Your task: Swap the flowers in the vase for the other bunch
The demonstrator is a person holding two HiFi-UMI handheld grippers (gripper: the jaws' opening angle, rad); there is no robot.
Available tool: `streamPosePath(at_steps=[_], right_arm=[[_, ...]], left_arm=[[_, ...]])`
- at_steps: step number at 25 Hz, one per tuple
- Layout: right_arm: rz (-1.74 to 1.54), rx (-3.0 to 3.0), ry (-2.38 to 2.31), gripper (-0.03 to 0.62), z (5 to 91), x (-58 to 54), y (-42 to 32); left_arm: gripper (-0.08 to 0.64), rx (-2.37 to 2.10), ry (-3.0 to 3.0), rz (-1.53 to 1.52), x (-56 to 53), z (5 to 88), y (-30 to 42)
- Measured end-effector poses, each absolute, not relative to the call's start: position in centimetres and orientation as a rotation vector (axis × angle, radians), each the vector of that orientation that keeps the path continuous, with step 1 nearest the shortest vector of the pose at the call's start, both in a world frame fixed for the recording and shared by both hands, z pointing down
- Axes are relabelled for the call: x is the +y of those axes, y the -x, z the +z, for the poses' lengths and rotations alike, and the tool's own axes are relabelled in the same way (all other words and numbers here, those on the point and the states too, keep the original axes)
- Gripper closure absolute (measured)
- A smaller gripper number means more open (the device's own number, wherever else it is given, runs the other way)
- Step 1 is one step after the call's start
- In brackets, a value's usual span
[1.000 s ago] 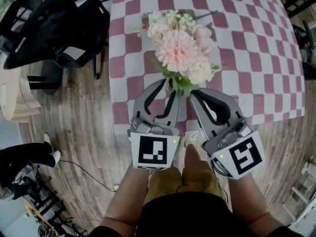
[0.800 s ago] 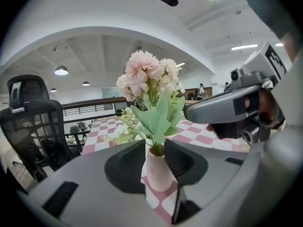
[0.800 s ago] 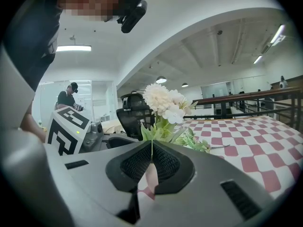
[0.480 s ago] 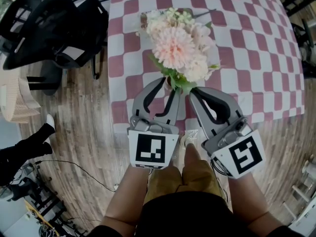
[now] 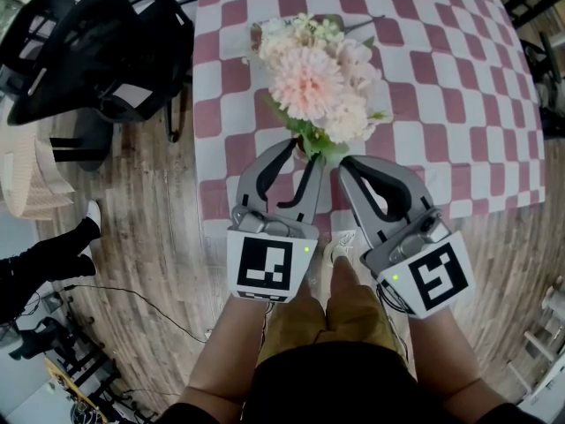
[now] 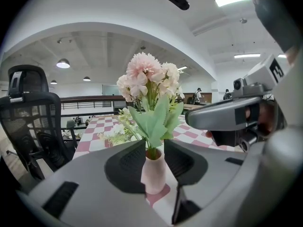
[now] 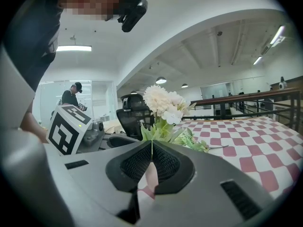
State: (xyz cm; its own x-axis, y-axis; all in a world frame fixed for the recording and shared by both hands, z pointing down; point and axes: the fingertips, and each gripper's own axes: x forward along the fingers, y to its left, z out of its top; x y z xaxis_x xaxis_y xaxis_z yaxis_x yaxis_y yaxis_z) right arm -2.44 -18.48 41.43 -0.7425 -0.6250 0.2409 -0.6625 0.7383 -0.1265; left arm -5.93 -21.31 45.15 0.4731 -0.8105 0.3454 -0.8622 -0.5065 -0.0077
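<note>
Left gripper (image 6: pixel 152 148): closed on the pink vase (image 6: pixel 154 174), one pad against each side of its body, holding it on the worktop (image 5: pixel 441 104).
Right gripper (image 7: pixel 151 148): jaws drawn almost together, pinching a thin green stem just above the vase mouth.
Bunch in the vase (image 5: pixel 313 82): seated in the vase near the front edge of the worktop, blossoms uppermost.
Long axis: stems and vase both upright, so the bunch points straight up from the grip.
Key relation: the right gripper is on the stems and the left is lower, on the vase. Judged, removal calls for a straight upward draw by the right gripper against the left gripper's hold.
Other bunch (image 5: pixel 322 29): lying flat on the worktop beyond the vase, stem end towards the person's right.
Risk: a slanted pull could tip the vase.
</note>
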Motion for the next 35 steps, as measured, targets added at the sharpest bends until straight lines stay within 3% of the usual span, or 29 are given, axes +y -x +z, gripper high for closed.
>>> streamPosePath(at_steps=[35], right_arm=[[0.238,-2.747,-1.082,0.558,39.6,-16.0,0.5]], left_arm=[[0.529,-1.462,-2.546,0.476,-18.9,42.8,5.4]])
